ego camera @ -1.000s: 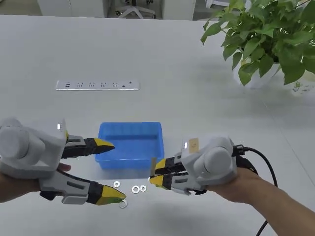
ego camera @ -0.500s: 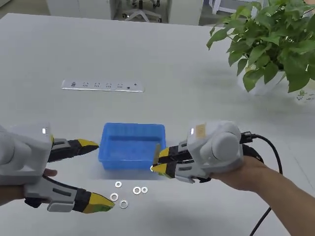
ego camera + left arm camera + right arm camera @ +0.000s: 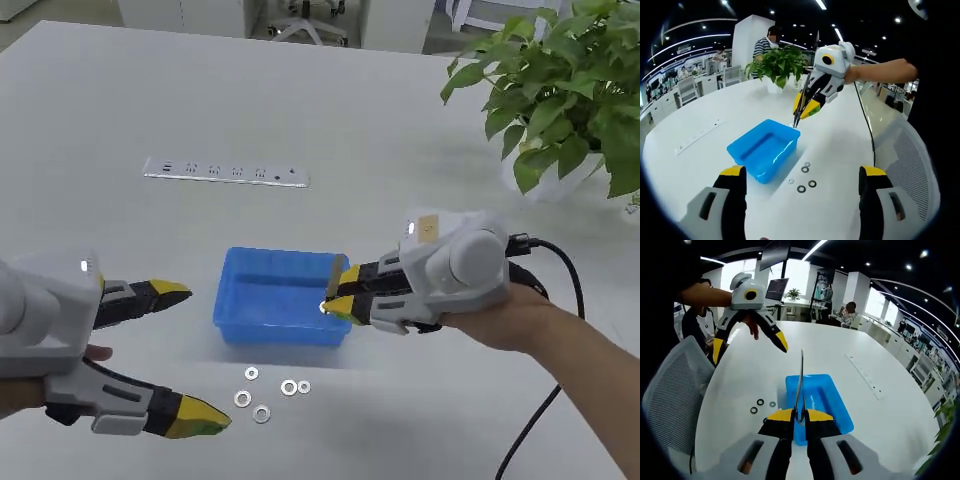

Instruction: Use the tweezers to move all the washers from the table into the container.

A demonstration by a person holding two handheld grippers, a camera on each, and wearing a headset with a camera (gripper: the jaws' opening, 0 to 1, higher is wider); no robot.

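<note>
Right claw (image 3: 340, 290) clenched on the tweezers (image 3: 800, 382), jaws pressed together around the shank. It hung just above the right near corner of the blue container (image 3: 280, 258). In the left gripper view the tweezers' tip sat over that same corner, close to the rim. I caught a small pale glint at the tip but could not tell whether it was a washer. Left claw (image 3: 200, 355) released, jaws spread wide and holding nothing. It was off to the left of the container and nearer to me, one jaw level with the container's left wall, the other lower down. I counted five washers (image 3: 262, 392) lying flat on the white desk (image 3: 400, 150) just in front of the container's near wall. Two sat side by side, almost touching, and the other three lay loose to their left. Container upright; I could not make out anything inside it through the blue. A white power strip (image 3: 226, 172) lay beyond the container, well apart. A potted plant (image 3: 570, 90) stood far beyond the container, to its right.
</note>
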